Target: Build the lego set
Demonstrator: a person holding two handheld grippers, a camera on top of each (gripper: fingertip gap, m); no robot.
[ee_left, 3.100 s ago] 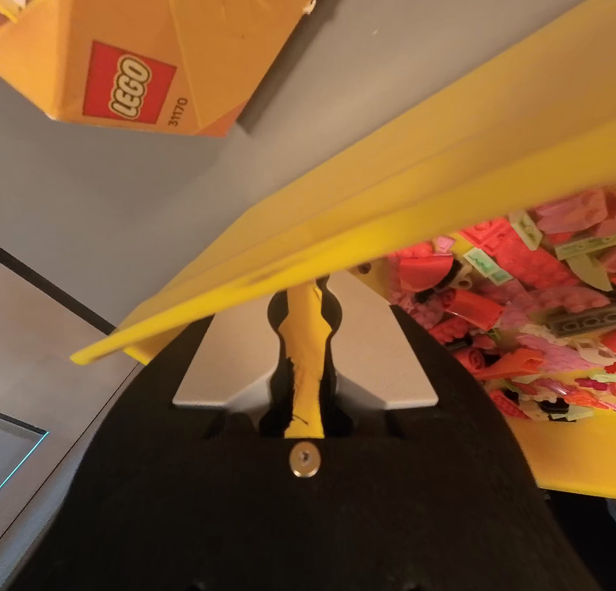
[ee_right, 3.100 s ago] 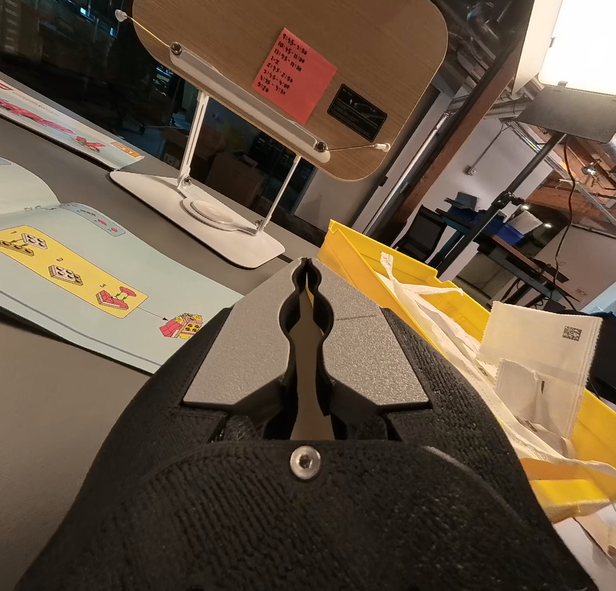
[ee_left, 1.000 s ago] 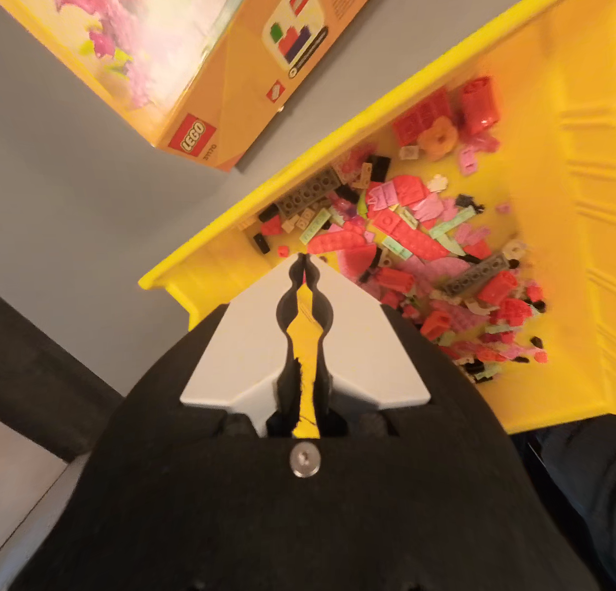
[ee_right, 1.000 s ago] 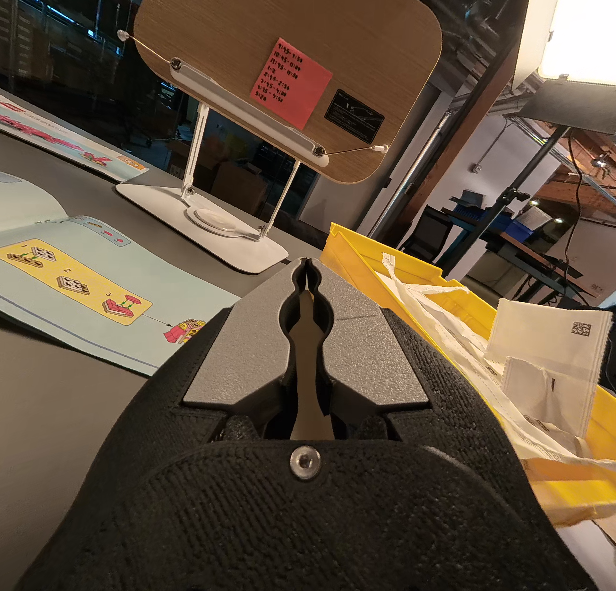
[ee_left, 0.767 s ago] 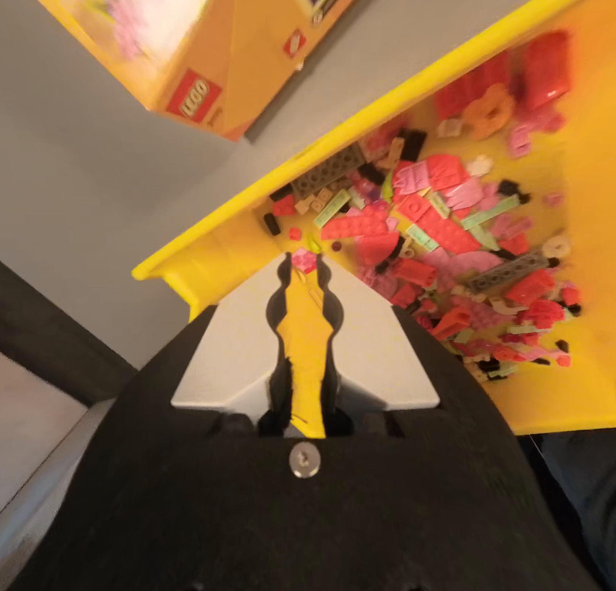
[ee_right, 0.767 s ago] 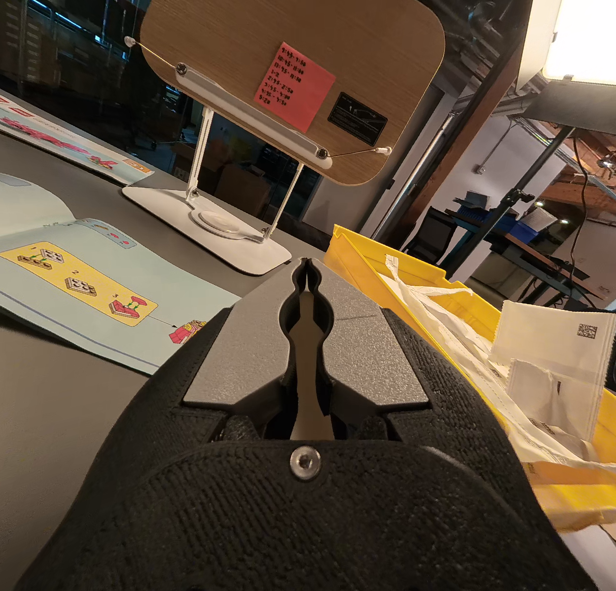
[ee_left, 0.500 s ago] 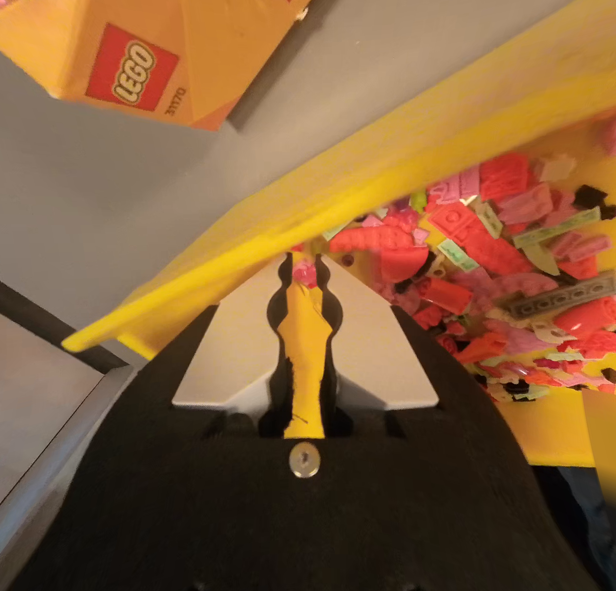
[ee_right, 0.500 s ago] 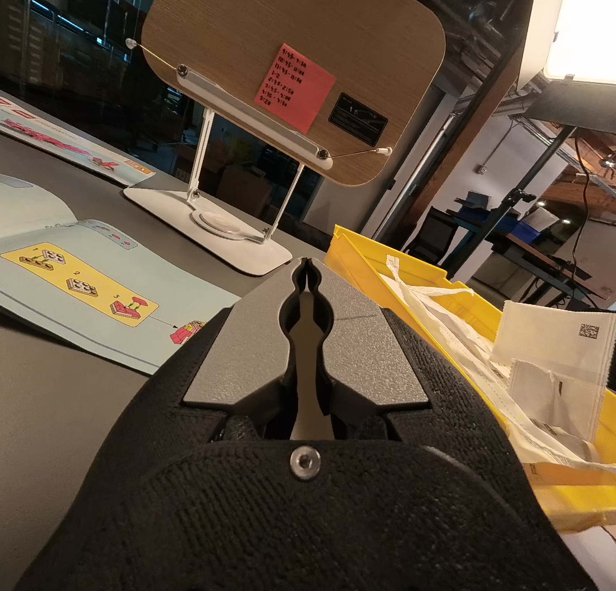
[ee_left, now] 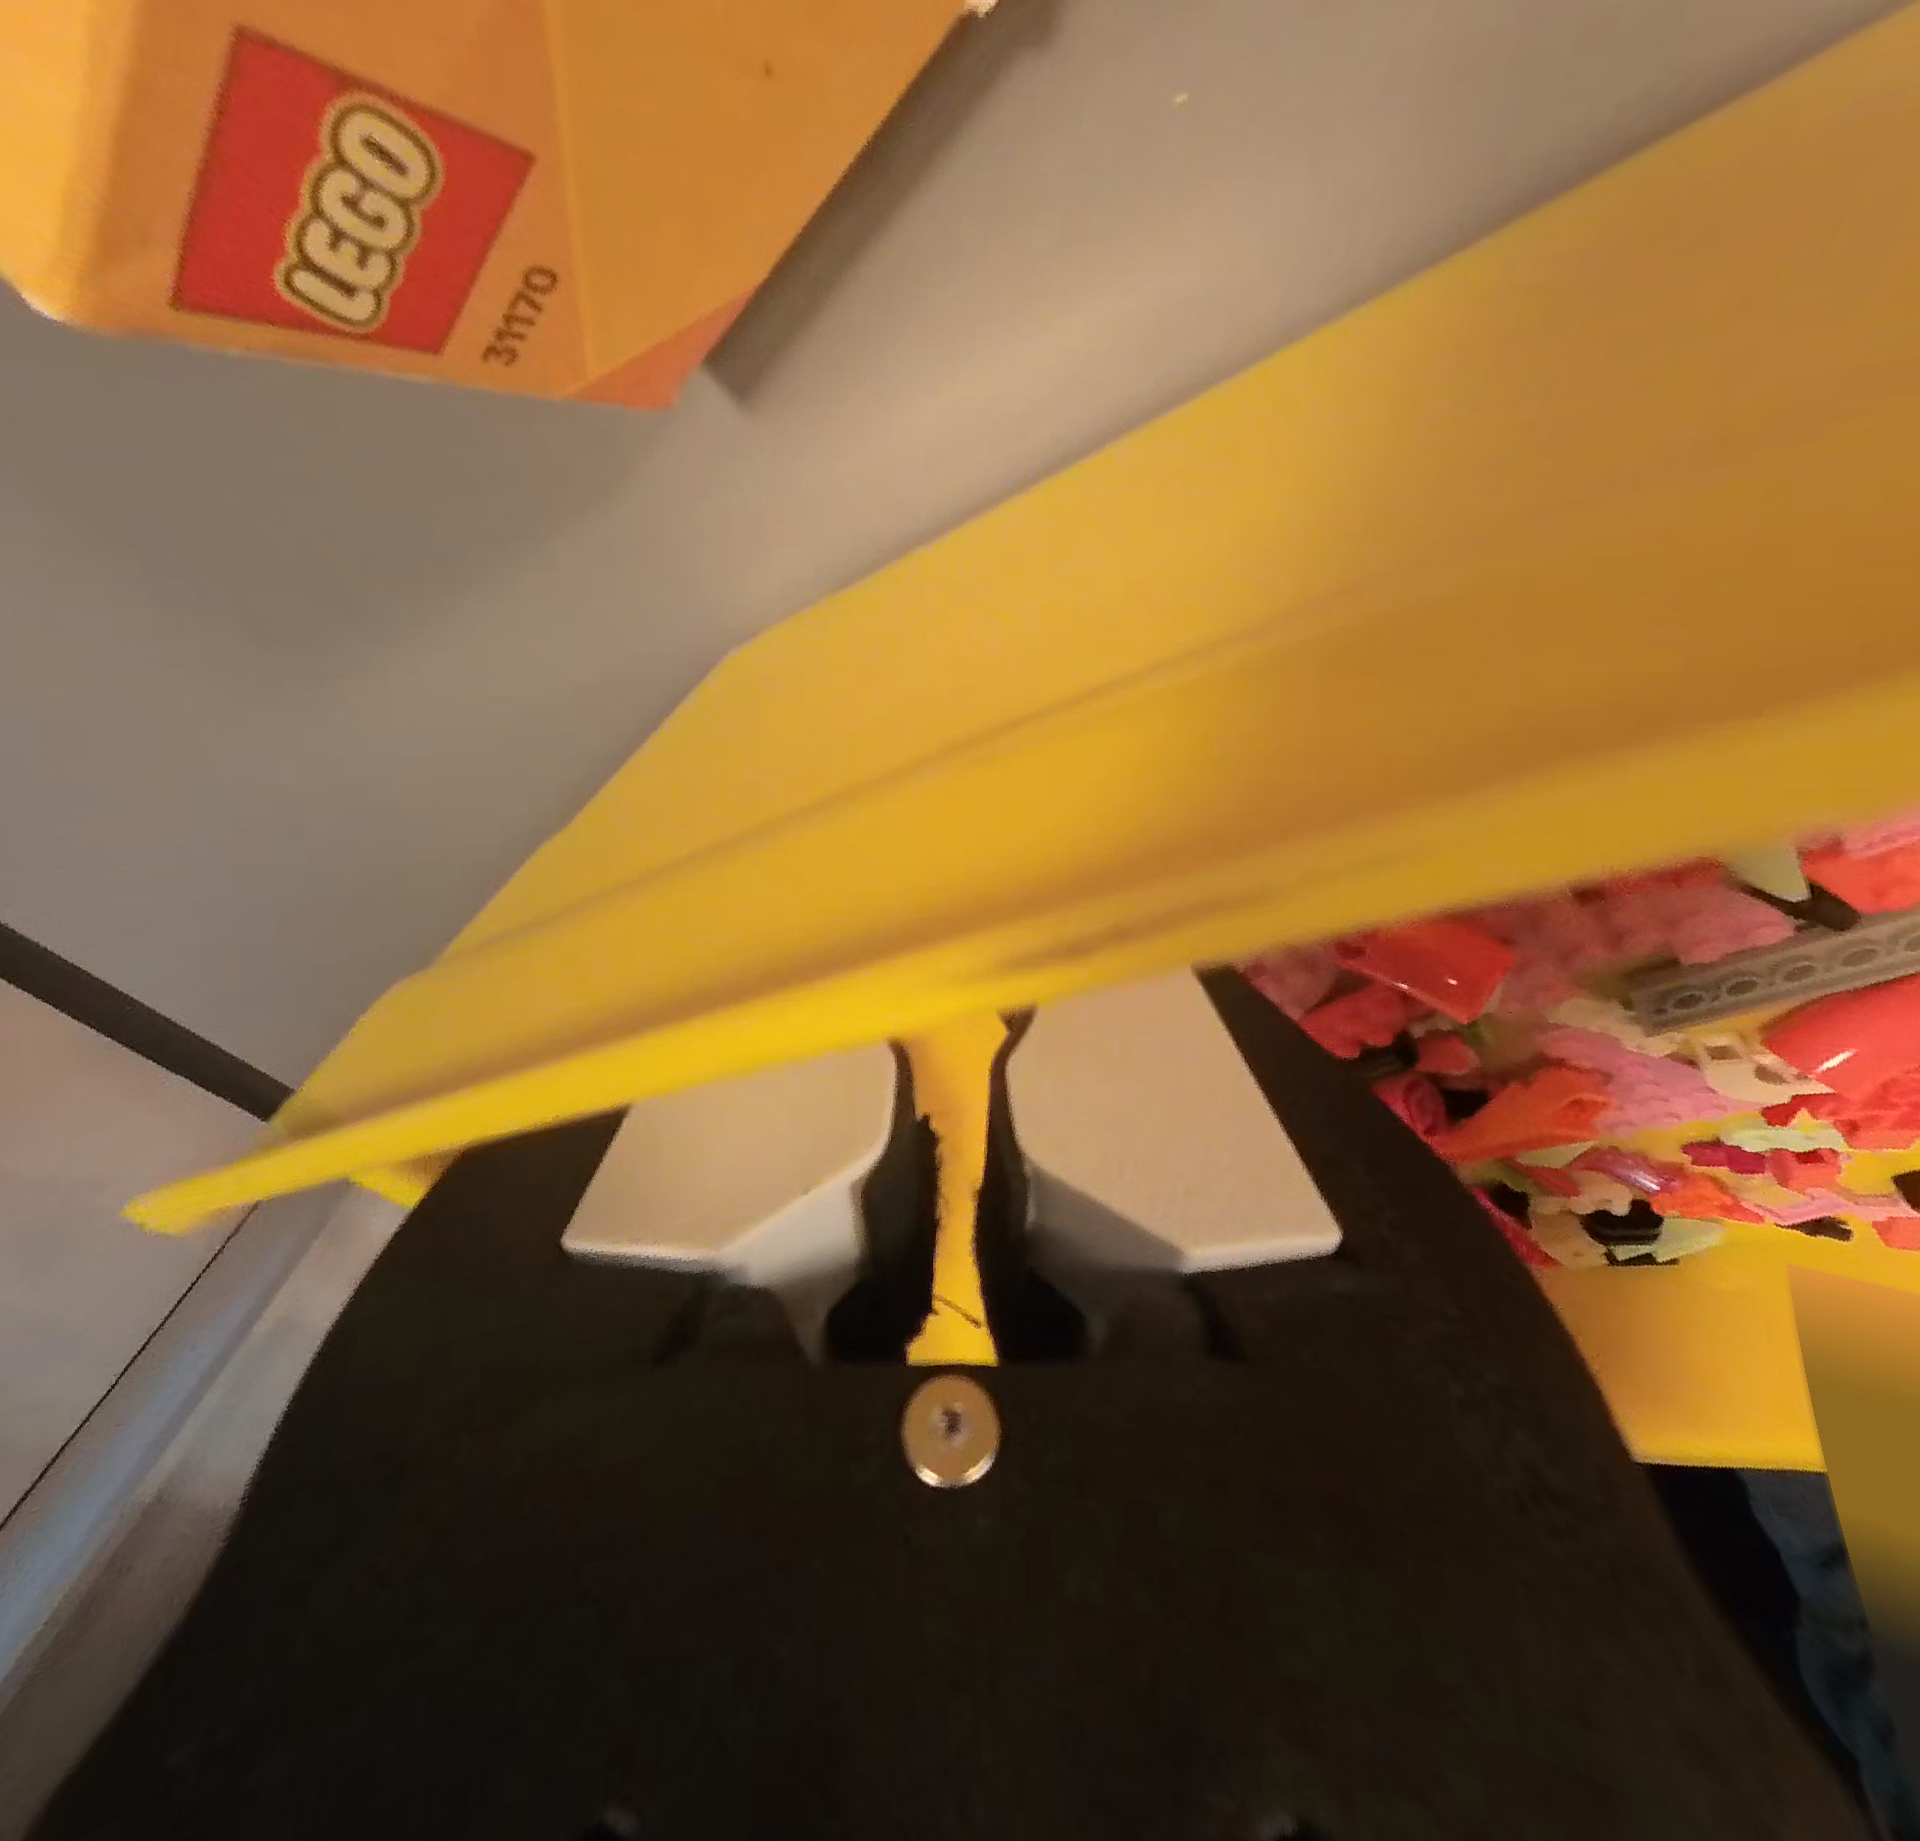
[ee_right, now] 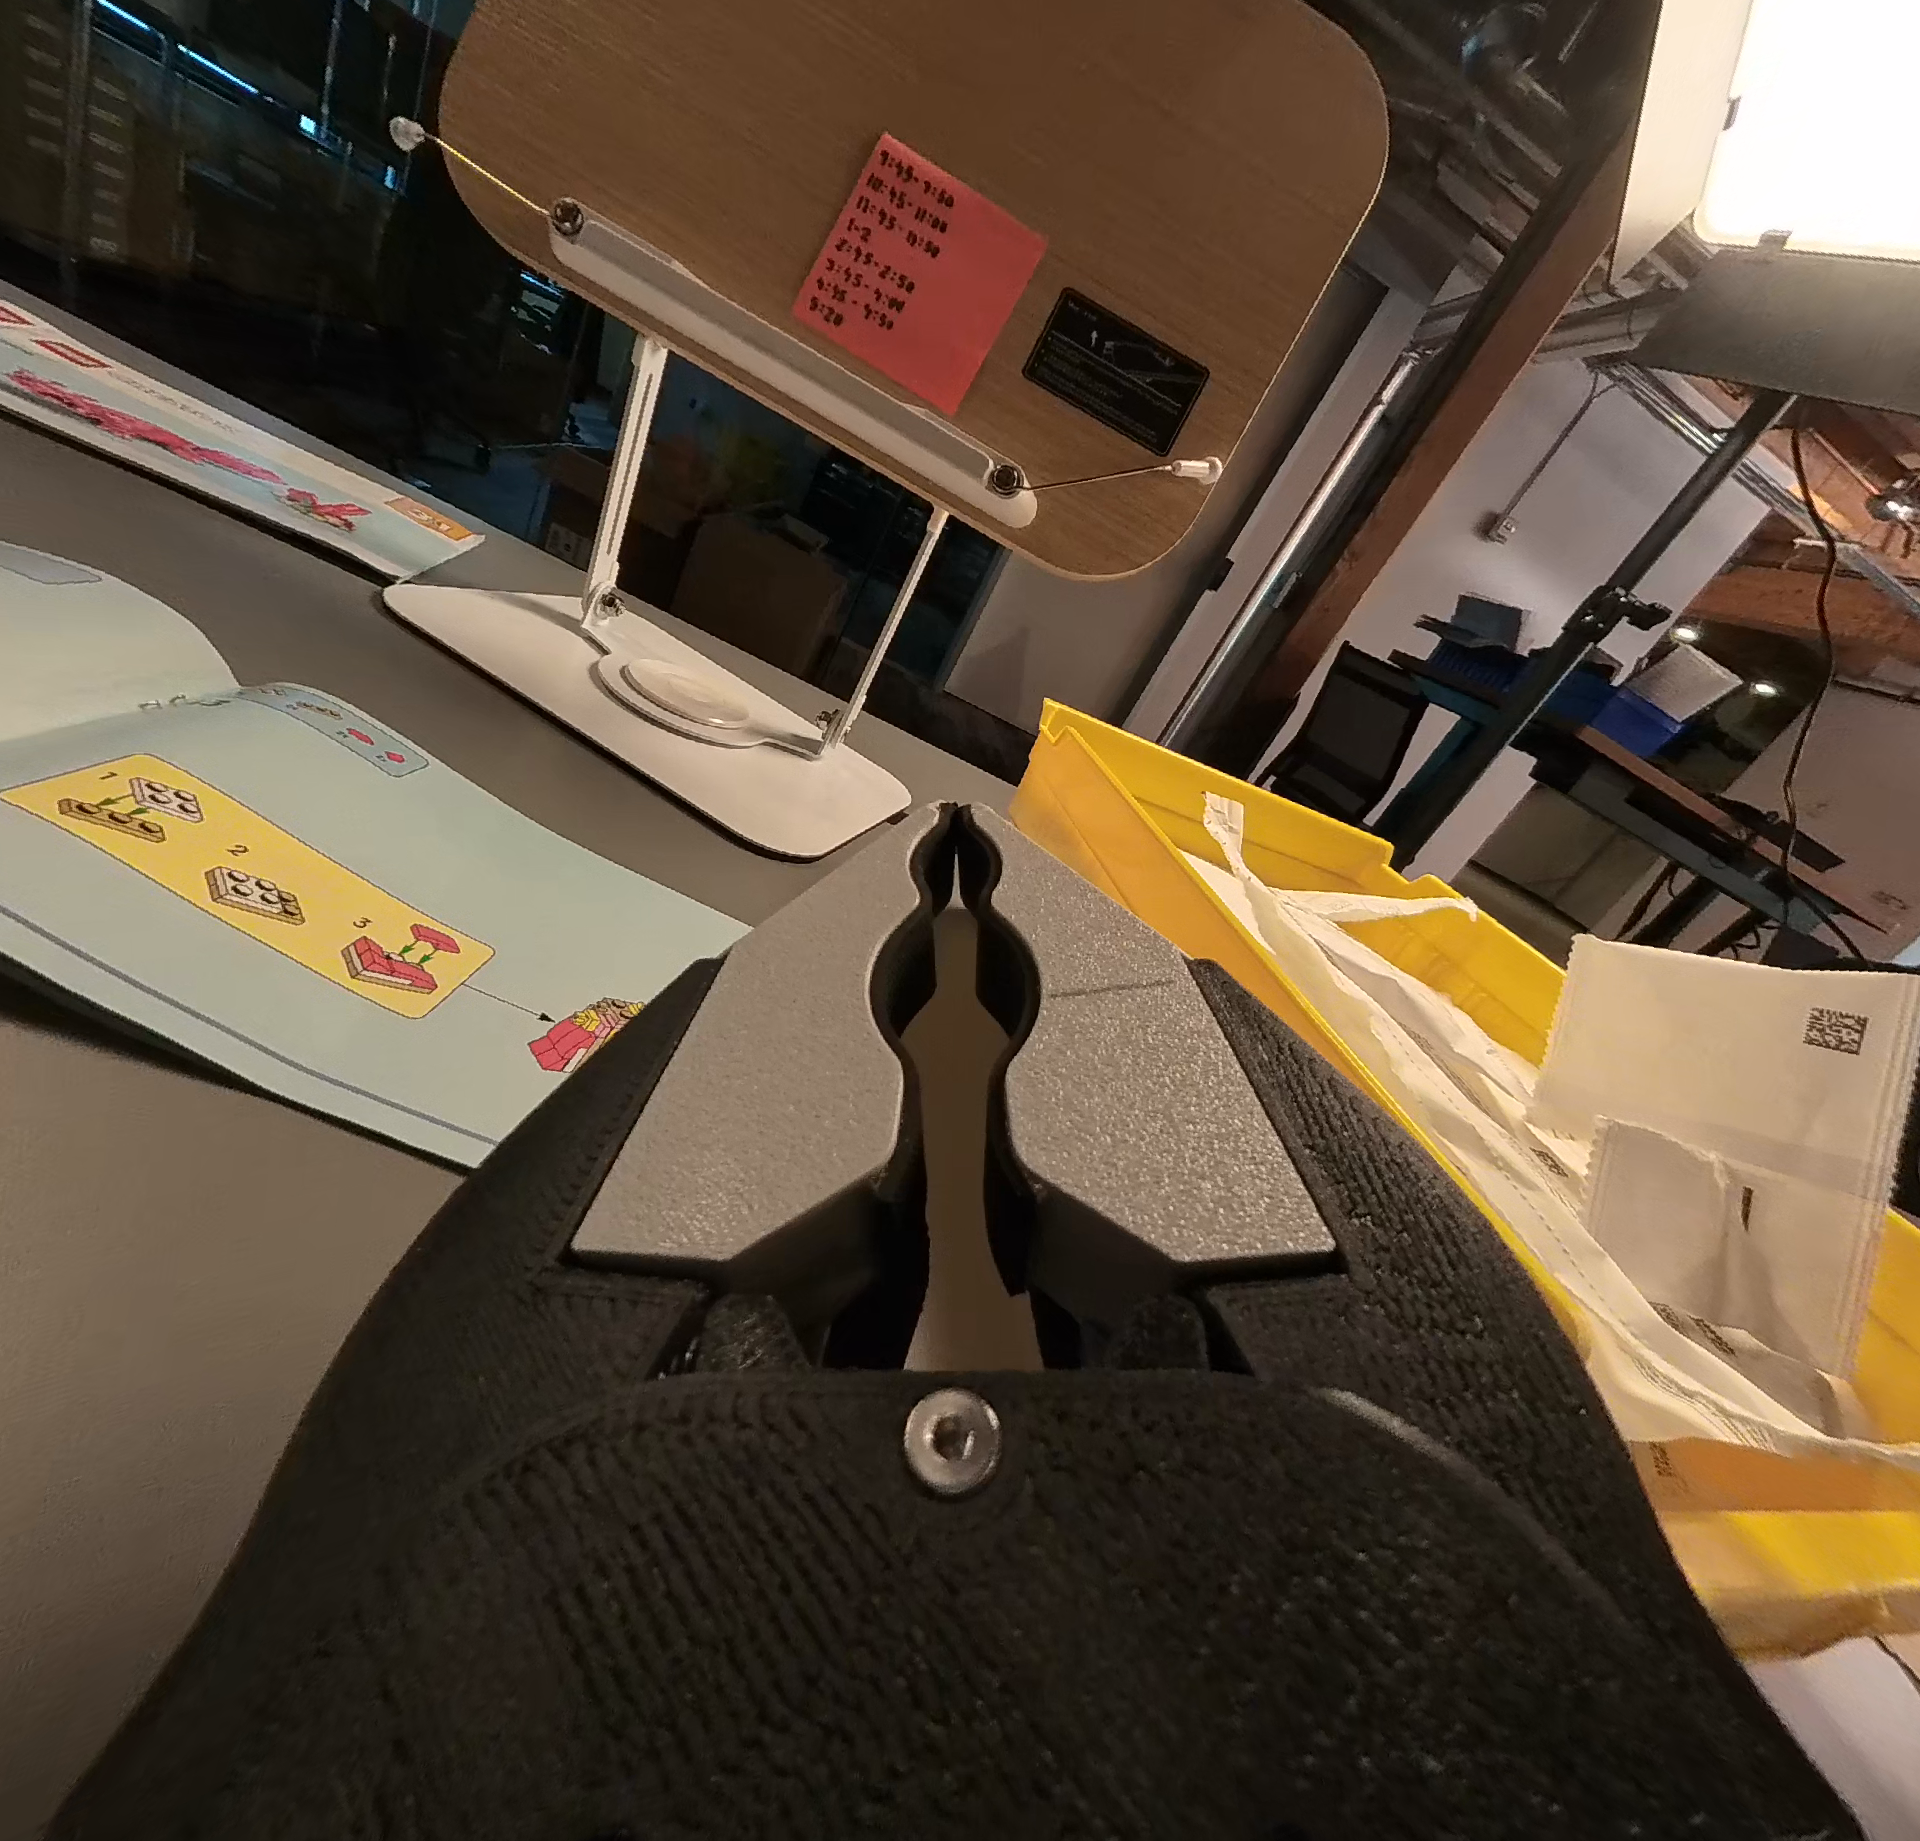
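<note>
Left gripper (ee_left: 951,1022): your fingertips are hidden under the rim of the yellow bin (ee_left: 1195,752), so you cannot tell whether they are spread or pinching anything. Only the pale finger bodies (ee_left: 748,1168) show, with yellow between them.
Bricks (ee_left: 1621,1053): a jumble of red, pink and pale green pieces, with one grey studded beam, lies inside that bin just right of your left gripper.
Orange box (ee_left: 436,129): it rests on the grey table (ee_left: 364,565) beyond the bin, well apart from it.
Right gripper (ee_right: 956,823): your grey fingers are pressed together at the tips, with nothing between them, hovering low over the dark table (ee_right: 187,1272).
Second yellow bin (ee_right: 1299,856): just right of your right gripper, holding torn white paper bags (ee_right: 1662,1116).
Instruction sheet (ee_right: 260,856): open on the table to your left.
Wooden book stand (ee_right: 914,233): ahead on a white base, bearing a red note.
</note>
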